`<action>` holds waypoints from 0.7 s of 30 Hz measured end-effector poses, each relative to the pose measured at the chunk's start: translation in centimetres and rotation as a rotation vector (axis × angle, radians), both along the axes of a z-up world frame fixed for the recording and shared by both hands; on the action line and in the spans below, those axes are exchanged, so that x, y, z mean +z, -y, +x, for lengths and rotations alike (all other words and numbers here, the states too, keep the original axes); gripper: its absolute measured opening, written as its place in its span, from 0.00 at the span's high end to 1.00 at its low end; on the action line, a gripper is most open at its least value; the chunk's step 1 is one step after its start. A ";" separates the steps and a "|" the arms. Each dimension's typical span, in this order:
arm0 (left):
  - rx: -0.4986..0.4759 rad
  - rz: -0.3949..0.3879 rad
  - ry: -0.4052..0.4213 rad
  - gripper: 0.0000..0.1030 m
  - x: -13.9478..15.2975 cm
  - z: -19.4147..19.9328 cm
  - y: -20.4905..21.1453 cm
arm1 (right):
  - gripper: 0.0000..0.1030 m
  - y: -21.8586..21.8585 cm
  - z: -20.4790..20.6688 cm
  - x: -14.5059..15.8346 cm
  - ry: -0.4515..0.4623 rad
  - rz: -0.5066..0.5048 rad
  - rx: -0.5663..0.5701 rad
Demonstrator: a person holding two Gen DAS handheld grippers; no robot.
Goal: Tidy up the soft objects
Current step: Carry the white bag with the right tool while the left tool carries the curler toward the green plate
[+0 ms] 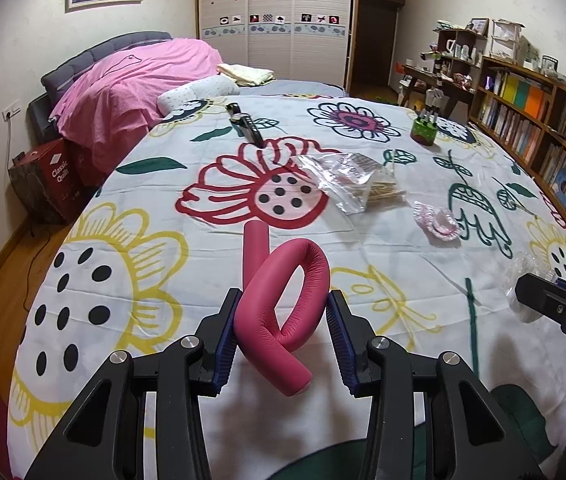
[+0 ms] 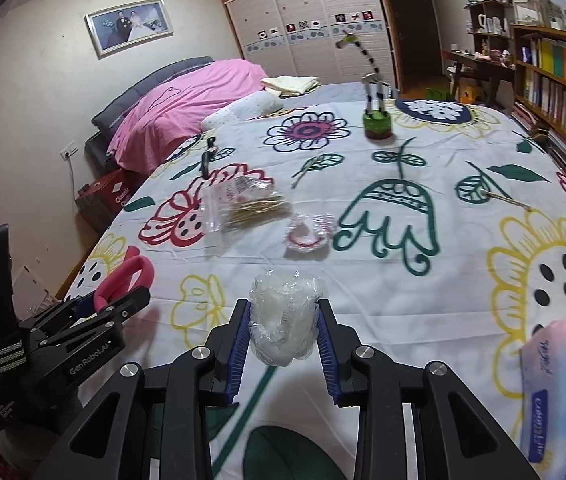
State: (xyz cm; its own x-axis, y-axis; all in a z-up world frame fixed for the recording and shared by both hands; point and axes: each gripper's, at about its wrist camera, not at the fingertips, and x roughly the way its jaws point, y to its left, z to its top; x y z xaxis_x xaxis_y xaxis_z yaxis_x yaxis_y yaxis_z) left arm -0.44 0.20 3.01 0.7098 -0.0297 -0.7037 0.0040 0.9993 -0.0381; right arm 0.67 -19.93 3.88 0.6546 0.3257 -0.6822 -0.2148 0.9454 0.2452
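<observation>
**A:** Any readable text? Going left to right, a red box [image 1: 59,176] beside the bed said "Classic Quilt", the left gripper [image 2: 95,312] had "GenRobot.AI" printed on its black arm, and the tissue pack [image 2: 563,392] on the far right had blue lettering too blurred to read.

**B:** And the grips?

**A:** The left gripper was clamped on a looped, wrinkly pink foam tube [image 1: 279,300] above the flowered sheet [image 1: 383,248]. The right gripper [image 2: 284,320] pinched a crinkly clear-wrapped white wad [image 2: 283,320] between ribbed blue pads [image 2: 239,344].
</observation>
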 end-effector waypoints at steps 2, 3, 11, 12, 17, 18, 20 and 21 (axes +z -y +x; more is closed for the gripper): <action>-0.012 -0.009 -0.005 0.58 0.1 -0.1 0.3 | 0.67 0.6 -0.2 0.0 -0.001 -0.005 -0.018; -0.018 -0.013 -0.007 0.58 0.1 -0.2 0.5 | 0.67 0.8 -0.2 0.0 -0.001 -0.008 -0.024; -0.060 -0.025 -0.025 0.58 0.4 -0.5 2.5 | 0.67 2.4 -1.3 0.2 0.018 -0.015 -0.056; -0.065 -0.026 -0.025 0.58 0.4 -0.6 2.8 | 0.67 2.7 -1.5 0.3 0.024 -0.017 -0.065; -0.099 -0.029 -0.028 0.58 0.8 -0.9 4.4 | 0.67 3.7 -2.2 0.9 0.060 -0.069 -0.106; -0.105 -0.029 -0.028 0.58 0.8 -1.0 4.7 | 0.67 4.0 -2.3 1.0 0.067 -0.076 -0.113; -0.118 -0.029 -0.027 0.58 1.0 -1.0 5.4 | 0.67 4.5 -2.7 1.2 0.079 -0.083 -0.125; -0.124 -0.029 -0.027 0.58 1.1 -1.0 5.7 | 0.67 4.7 -2.9 1.3 0.083 -0.084 -0.130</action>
